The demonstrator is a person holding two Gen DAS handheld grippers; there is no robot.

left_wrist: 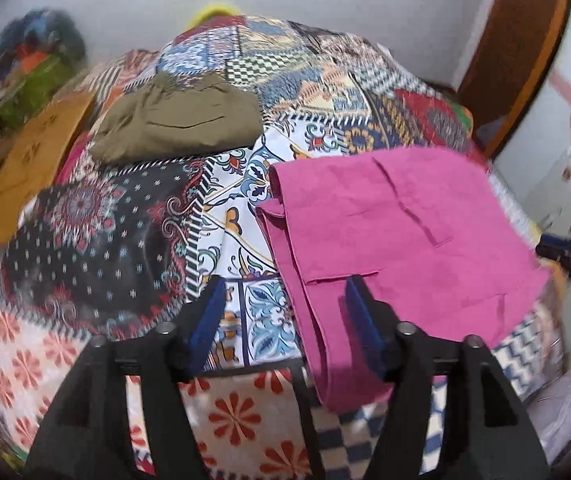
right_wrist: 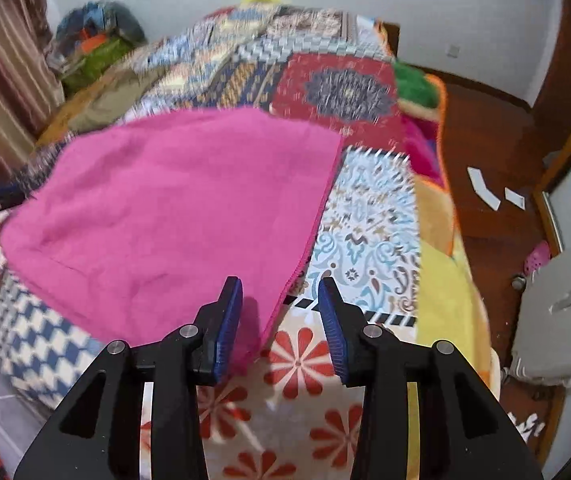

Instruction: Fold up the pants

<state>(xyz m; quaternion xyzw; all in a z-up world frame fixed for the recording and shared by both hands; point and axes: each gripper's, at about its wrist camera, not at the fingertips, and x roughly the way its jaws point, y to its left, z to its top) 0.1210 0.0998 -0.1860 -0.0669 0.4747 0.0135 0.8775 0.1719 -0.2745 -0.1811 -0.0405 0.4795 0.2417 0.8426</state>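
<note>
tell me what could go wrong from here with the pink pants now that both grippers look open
1. The pink pants lie folded with layered edges showing on one side; a careless regrip by the left gripper could catch only the top layer and pull the fold apart.
2. The right gripper sits over the pants' near corner, so a sweep could drag it.
3. The olive pants lie close behind and could be nudged.

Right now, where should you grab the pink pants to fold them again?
My guess: pinch the near corners of the pink pants, one per gripper, coming from the near edge. They lie flat on the quilt, and those layered corners sit just ahead of the open left gripper and right gripper.
</note>
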